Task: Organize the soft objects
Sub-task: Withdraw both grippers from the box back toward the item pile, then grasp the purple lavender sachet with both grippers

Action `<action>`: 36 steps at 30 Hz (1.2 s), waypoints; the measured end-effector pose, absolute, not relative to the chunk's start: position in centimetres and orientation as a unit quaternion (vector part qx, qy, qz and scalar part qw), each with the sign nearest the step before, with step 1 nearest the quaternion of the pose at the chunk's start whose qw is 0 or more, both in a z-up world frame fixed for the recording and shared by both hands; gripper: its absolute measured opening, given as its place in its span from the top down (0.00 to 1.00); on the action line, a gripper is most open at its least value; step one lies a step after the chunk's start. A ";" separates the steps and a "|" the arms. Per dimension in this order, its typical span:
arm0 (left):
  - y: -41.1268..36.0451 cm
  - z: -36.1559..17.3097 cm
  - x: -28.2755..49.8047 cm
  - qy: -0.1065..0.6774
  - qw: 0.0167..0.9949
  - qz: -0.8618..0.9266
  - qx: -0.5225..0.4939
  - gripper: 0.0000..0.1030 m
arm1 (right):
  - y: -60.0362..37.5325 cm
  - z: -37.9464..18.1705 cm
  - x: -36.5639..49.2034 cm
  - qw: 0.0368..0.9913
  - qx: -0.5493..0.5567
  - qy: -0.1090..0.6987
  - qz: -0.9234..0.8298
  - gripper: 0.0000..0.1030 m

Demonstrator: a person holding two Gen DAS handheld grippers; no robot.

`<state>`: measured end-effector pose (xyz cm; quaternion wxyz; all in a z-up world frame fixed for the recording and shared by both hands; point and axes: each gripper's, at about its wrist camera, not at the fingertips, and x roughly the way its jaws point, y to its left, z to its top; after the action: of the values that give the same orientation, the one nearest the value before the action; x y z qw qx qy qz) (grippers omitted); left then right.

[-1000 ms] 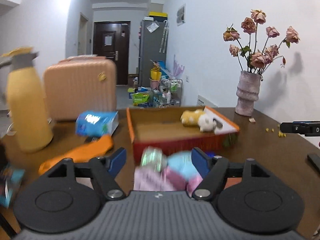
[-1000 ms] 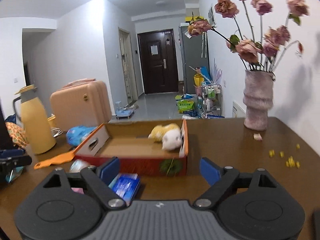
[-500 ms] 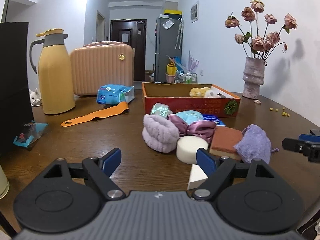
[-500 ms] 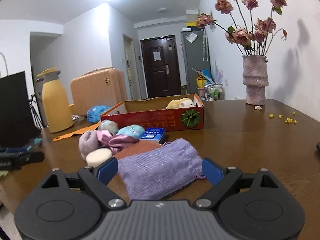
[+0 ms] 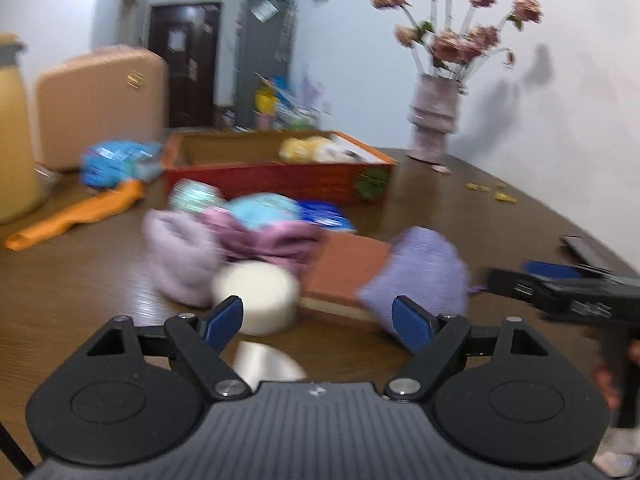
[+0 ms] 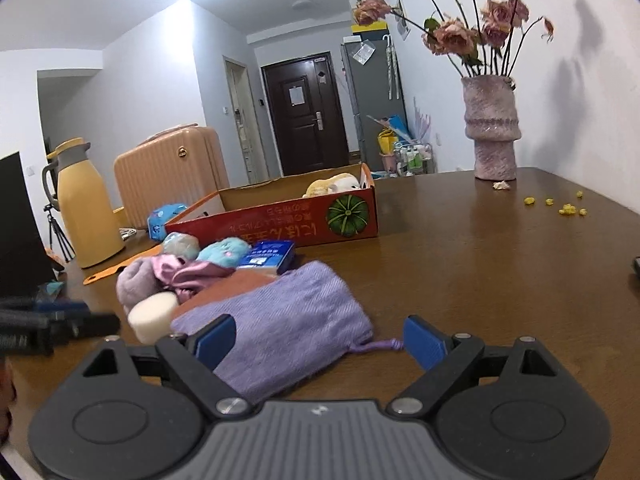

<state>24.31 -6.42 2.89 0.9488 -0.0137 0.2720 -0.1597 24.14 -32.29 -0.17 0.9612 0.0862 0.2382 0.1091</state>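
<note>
A pile of soft objects lies on the brown table in front of a red cardboard box (image 6: pixel 280 222) (image 5: pixel 276 178) that holds a yellow-and-white plush toy (image 6: pixel 334 184) (image 5: pixel 316 150). A purple knit pouch (image 6: pixel 280 320) (image 5: pixel 420 276) lies nearest. Beside it are a white round sponge (image 6: pixel 152 316) (image 5: pixel 260 296), a brown pad (image 5: pixel 348 266), a lilac fuzzy band (image 5: pixel 180 256), a pink satin scrunchie (image 6: pixel 188 274) and a light-blue plush (image 6: pixel 222 250). My right gripper (image 6: pixel 320 340) is open, its jaws around the pouch's near end. My left gripper (image 5: pixel 320 320) is open and empty, just short of the sponge and pad.
A pink vase of dried roses (image 6: pixel 492 132) stands at the far right. A yellow thermos (image 6: pixel 88 204), a peach suitcase (image 6: pixel 172 176), a blue wipes pack (image 5: pixel 116 162) and an orange shoehorn (image 5: pixel 76 216) are at the left. A blue packet (image 6: pixel 270 256) lies by the box. Yellow crumbs (image 6: pixel 560 206) dot the table.
Both grippers pulled back from the box to the near pile, then moved in a little. The right gripper now has the purple pouch between its open jaws. The left view is motion-blurred.
</note>
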 end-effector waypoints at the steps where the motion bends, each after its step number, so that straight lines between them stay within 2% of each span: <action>1: -7.5 2.6 24.5 0.276 0.946 -0.169 -0.015 0.27 | -32.5 -0.3 25.1 0.959 0.088 0.242 0.118 0.12; 2: -8.4 2.2 24.7 0.278 0.945 -0.172 -0.013 0.32 | -32.7 -0.4 26.2 0.956 0.089 0.247 0.128 0.14; 4: -9.8 1.9 25.1 0.283 0.944 -0.171 -0.017 0.33 | -32.9 -0.6 28.5 0.952 0.090 0.256 0.143 0.15; 7: -10.6 1.3 25.7 0.286 0.943 -0.166 -0.040 0.34 | -33.4 -1.4 31.9 0.941 0.108 0.277 0.161 0.23; 10: -11.0 0.5 26.4 0.301 0.936 -0.172 -0.052 0.37 | -33.5 -2.2 34.6 0.928 0.117 0.303 0.180 0.42; 12: -11.0 0.2 26.7 0.305 0.934 -0.177 -0.049 0.43 | -33.3 -2.8 35.3 0.920 0.118 0.321 0.193 0.56; 13: -11.0 0.0 26.9 0.307 0.933 -0.181 -0.049 0.50 | -33.0 -3.1 35.3 0.916 0.117 0.328 0.198 0.57; 14: -11.0 -0.1 26.9 0.309 0.931 -0.186 -0.050 0.59 | -32.9 -3.3 34.9 0.914 0.120 0.330 0.202 0.64; 18: -10.4 0.1 26.5 0.312 0.928 -0.196 -0.060 0.67 | -32.1 -3.2 32.3 0.920 0.095 0.331 0.186 0.72; 24: -8.9 0.3 24.5 0.324 0.919 -0.213 -0.073 0.67 | -32.1 -3.1 27.0 0.922 0.118 0.325 0.176 0.73; 25: -8.6 0.2 24.2 0.325 0.919 -0.210 -0.075 0.64 | -32.2 -3.2 26.1 0.922 0.123 0.323 0.176 0.71; 28: -8.2 0.0 23.7 0.331 0.918 -0.205 -0.068 0.46 | -32.4 -3.2 24.2 0.923 0.133 0.315 0.174 0.68; 29: -8.2 -0.1 23.7 0.334 0.919 -0.201 -0.067 0.40 | -32.4 -3.2 24.0 0.924 0.135 0.312 0.173 0.59; 30: -8.2 -0.2 23.8 0.336 0.919 -0.196 -0.068 0.40 | -32.5 -3.3 23.8 0.926 0.137 0.309 0.169 0.54; 34: -8.4 -0.5 24.1 0.337 0.919 -0.190 -0.080 0.41 | -32.1 -3.2 23.7 0.931 0.124 0.303 0.161 0.48; 36: -8.5 -0.7 24.4 0.341 0.915 -0.197 -0.087 0.61 | -31.9 -3.2 24.0 0.934 0.119 0.298 0.157 0.45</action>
<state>24.36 -8.46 -0.66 0.9152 -0.0872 0.3409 -0.1966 23.96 -31.86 -3.20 0.9339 0.1193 0.2982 0.1569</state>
